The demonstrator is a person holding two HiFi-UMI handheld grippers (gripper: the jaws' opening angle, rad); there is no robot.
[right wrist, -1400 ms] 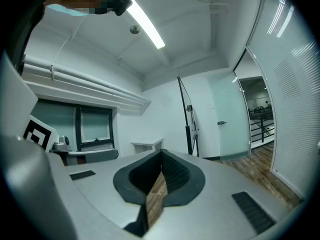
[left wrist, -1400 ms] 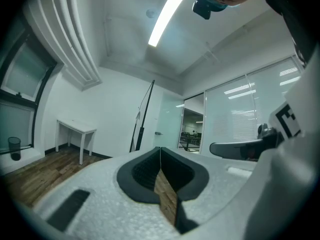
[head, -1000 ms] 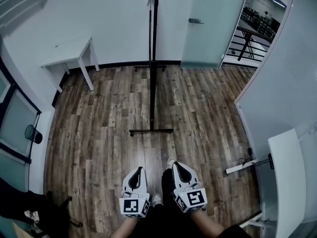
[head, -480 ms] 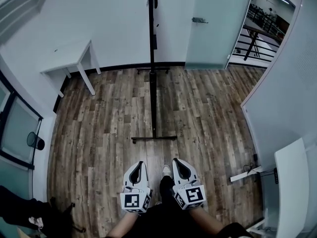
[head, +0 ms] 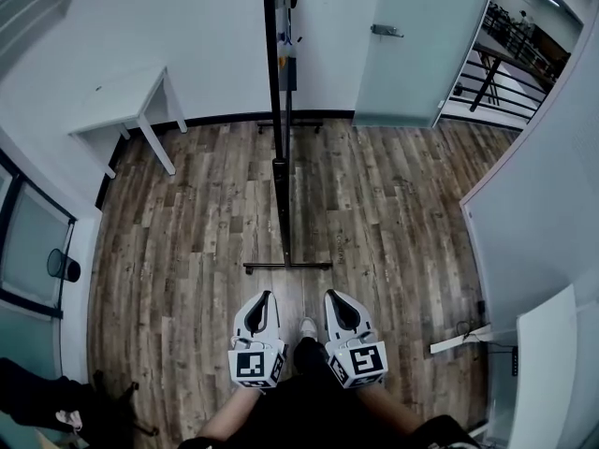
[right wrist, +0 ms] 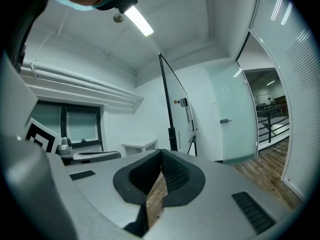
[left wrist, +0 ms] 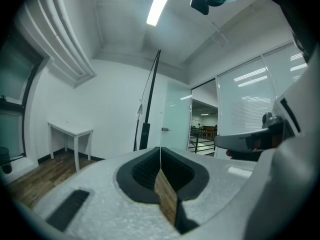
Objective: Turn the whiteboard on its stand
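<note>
The whiteboard (head: 275, 73) stands edge-on to me on its black wheeled stand (head: 286, 266), in the middle of the wooden floor near the back wall. In the left gripper view the whiteboard (left wrist: 150, 96) rises thin and dark ahead; in the right gripper view the whiteboard (right wrist: 172, 116) shows its pale face with a marker tray. My left gripper (head: 265, 298) and right gripper (head: 332, 296) hang side by side low in the head view, a short way in front of the stand's foot and apart from it. Both are shut with nothing between the jaws (left wrist: 160, 150) (right wrist: 161, 153).
A small white table (head: 126, 101) stands against the wall at the back left. A frosted glass door (head: 412, 45) is at the back right, with a railing beyond. A white desk (head: 543, 372) and a power strip (head: 459, 340) lie to the right. A black bin (head: 63, 265) sits at the left.
The head view has tilted so more of the whiteboard shows and the stand's foot sits a little nearer the grippers. Both grippers stay shut, side by side.
</note>
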